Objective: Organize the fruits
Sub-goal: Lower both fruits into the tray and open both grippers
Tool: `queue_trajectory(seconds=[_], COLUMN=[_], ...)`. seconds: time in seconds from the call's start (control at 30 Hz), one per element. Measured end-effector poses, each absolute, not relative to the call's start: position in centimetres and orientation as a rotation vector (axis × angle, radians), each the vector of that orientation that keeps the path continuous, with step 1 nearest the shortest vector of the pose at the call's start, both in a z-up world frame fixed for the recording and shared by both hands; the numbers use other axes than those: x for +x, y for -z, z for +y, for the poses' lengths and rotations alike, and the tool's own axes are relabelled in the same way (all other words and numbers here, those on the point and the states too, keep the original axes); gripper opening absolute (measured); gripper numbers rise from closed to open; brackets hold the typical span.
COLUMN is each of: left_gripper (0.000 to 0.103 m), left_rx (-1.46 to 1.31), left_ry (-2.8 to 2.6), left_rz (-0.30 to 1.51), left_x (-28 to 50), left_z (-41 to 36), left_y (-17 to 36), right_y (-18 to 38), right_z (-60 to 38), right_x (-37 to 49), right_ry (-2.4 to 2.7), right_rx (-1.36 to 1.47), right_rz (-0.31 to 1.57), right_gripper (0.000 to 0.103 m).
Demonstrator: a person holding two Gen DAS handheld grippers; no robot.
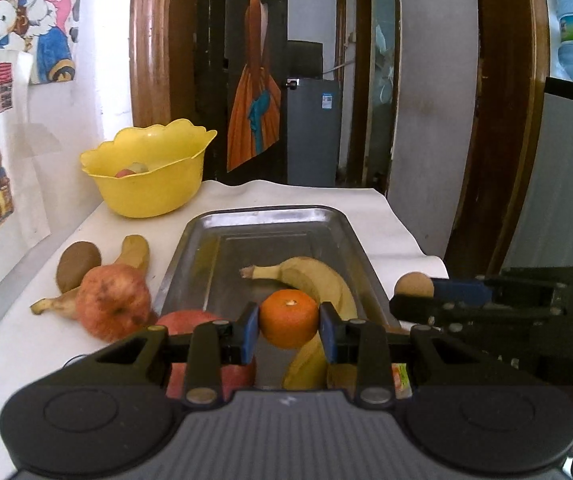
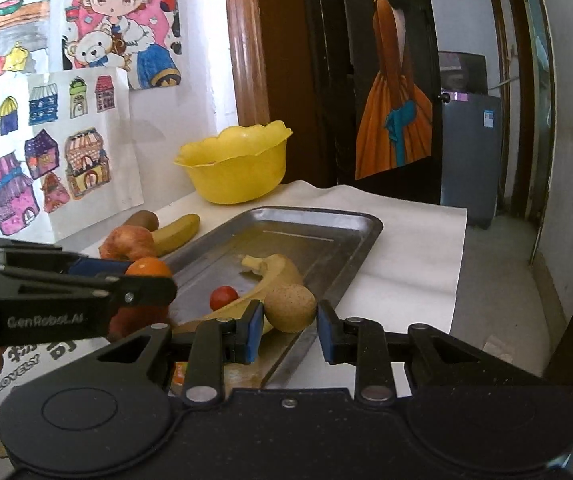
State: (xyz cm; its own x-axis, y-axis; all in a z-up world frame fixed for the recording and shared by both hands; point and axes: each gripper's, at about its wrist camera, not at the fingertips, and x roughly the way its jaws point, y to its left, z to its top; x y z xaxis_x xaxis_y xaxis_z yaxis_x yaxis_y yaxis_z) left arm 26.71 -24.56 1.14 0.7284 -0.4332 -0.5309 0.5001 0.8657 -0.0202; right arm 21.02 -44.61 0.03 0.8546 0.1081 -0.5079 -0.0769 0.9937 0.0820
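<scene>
White-covered table [image 1: 386, 224]: our left gripper [image 1: 288, 330] pinches the round orange tangerine [image 1: 288, 319], right gripper [image 2: 289, 326] clasps a speckled tan fruit [image 2: 290, 307]; steel tray [image 1: 350, 240] barely filled, so plenty left.

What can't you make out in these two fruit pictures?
- Yellow bowl contents: left wrist view shows only fruit tops over the rim; right wrist view shows none.
- Packet beneath the right tongs: mostly covered by them in both views.
- Tan fruit: contact with the right-hand pad unclear.
</scene>
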Motion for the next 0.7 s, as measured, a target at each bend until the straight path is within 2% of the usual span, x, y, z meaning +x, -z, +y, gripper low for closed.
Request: queue_trajectory(seconds=[0.7], left_gripper=[0.035], left_rx=[0.102], left_ry=[0.482], left_rz=[0.613], left_x=[29.4], left_z=[-26.0], left_y=[0.3], right_y=[0.6], right_z=[-44.2], right_x=[23.5], right_ry=[-0.135], right_rx=[0.0], right_rz=[0.595], right_gripper=[0.032])
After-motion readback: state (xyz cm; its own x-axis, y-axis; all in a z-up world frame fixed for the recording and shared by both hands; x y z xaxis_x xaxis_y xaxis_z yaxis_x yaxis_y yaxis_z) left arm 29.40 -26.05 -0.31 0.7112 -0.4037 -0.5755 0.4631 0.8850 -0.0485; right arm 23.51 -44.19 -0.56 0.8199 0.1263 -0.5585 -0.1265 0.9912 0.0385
